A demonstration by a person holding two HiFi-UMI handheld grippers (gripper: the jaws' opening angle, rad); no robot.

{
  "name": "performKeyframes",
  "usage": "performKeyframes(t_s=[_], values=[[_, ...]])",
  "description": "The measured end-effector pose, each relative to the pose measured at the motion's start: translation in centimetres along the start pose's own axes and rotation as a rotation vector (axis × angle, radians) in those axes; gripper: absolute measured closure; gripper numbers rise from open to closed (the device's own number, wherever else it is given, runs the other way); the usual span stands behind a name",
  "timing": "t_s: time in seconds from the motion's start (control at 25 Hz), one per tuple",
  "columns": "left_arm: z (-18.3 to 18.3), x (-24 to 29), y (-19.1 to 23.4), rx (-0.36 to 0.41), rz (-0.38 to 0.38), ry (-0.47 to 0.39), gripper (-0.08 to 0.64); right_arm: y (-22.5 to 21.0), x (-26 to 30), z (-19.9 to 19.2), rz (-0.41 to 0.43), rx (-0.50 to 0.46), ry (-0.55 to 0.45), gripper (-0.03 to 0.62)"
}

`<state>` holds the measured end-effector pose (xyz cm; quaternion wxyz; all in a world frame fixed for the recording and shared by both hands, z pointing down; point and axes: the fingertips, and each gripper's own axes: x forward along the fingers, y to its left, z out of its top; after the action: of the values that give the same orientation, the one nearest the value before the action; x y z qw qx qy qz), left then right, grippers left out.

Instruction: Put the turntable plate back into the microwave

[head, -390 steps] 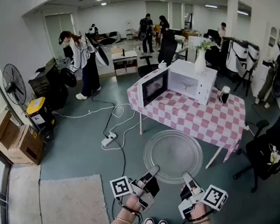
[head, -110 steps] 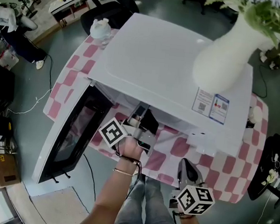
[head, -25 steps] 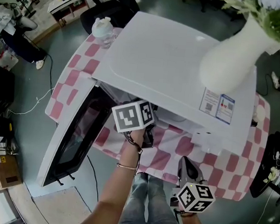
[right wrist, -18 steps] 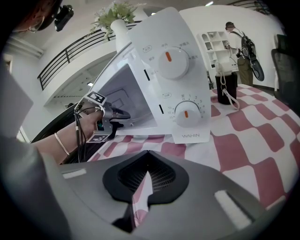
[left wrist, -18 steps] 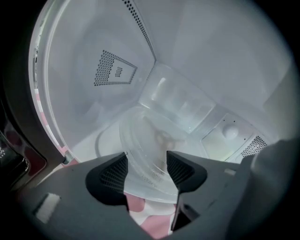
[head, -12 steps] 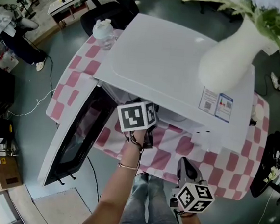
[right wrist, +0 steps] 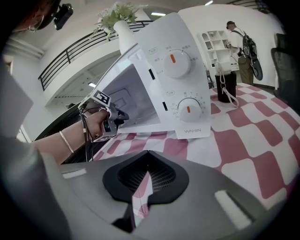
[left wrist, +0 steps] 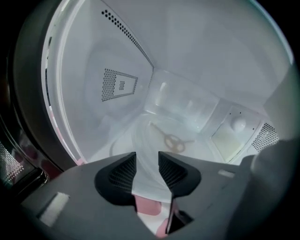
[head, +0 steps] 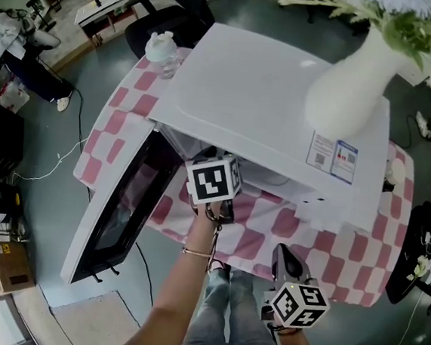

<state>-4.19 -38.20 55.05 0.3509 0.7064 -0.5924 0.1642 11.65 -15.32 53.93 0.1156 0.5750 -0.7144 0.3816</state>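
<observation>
The clear glass turntable plate (left wrist: 152,143) lies on the floor of the microwave (head: 268,97) cavity, with the roller hub (left wrist: 173,139) showing through it. My left gripper (left wrist: 146,166) reaches into the cavity's mouth. Its jaws are closing but still apart, the plate's near rim shows in the gap, and the pads do not press on it. In the head view only its marker cube (head: 213,179) shows, under the microwave's front edge. My right gripper (head: 283,254) hangs shut and empty in front of the table, below the control panel (right wrist: 180,84).
The microwave door (head: 121,204) stands open to the left. A white vase (head: 354,75) with flowers stands on the microwave's top. A water bottle (head: 163,49) and a dark cup (right wrist: 226,86) stand on the pink checked tablecloth (head: 329,247). A person (right wrist: 243,42) stands far behind.
The left gripper has rolled a little, and its marker cube has shifted slightly to the right at the cavity mouth. The right gripper has stayed where it was.
</observation>
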Motion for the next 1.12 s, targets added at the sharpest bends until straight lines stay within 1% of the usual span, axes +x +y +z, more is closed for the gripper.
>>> performKeyframes(t_s=[0.28, 0.52, 0.6, 0.76, 0.88, 1.12], values=[[0.0, -0.5, 0.4, -0.018, -0.007, -0.014, 0.414, 0.2, -0.3, 0.2, -0.002, -0.008, -0.003, 0.583], [0.2, -1.4, 0.5, -0.015, -0.013, -0.035, 0.41, 0.7, -0.5, 0.5, 0.0, -0.02, -0.008, 0.583], [0.4, -2.0, 0.5, -0.002, -0.011, -0.049, 0.41, 1.0, -0.6, 0.8, 0.004, -0.027, -0.009, 0.583], [0.5, -4.5, -0.3, 0.059, -0.011, -0.07, 0.408, 1.6, -0.7, 1.4, 0.013, -0.04, -0.011, 0.583], [0.5, -7.0, -1.2, 0.092, -0.03, -0.099, 0.408, 2.2, -0.8, 2.0, 0.023, -0.056, -0.016, 0.583], [0.5, -12.8, -2.1, 0.098, -0.082, -0.136, 0.408, 4.8, -0.9, 4.5, 0.067, -0.098, -0.049, 0.583]])
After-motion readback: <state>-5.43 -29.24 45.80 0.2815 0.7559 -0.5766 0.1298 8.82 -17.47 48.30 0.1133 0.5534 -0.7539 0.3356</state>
